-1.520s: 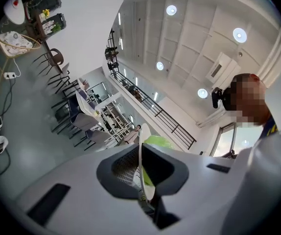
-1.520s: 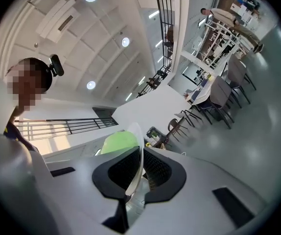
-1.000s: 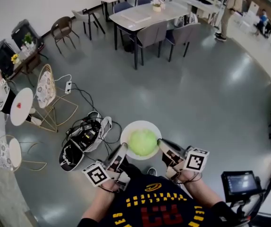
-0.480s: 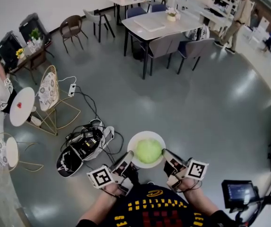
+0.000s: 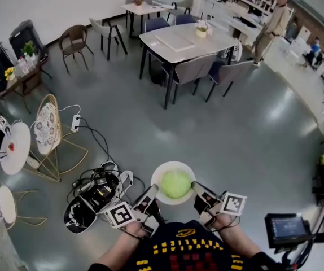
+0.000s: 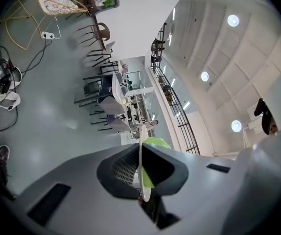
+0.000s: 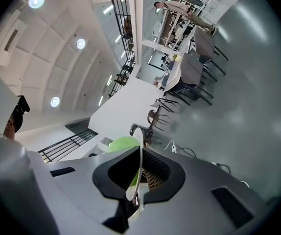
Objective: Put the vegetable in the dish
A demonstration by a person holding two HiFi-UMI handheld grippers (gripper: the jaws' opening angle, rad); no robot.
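No legible text, brand, number or sign in any view.

- Marker cube on left gripper, lower centre of head view: black-white square code pattern, no letters or digits.
- Second marker cube on right gripper: same kind of pattern.
- Shirt, bottom edge: yellow emblem, rows of yellow blocks, red block shapes cut by frame edge; unreadable.
- Screen, lower right: lit, content too small to read.

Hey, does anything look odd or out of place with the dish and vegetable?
Nothing is spilled or damaged. The cabbage sits centred in the dish, which the left gripper and right gripper pinch at opposite rims, in mid-air over the floor. The only clutter is an open bag with tangled cables.
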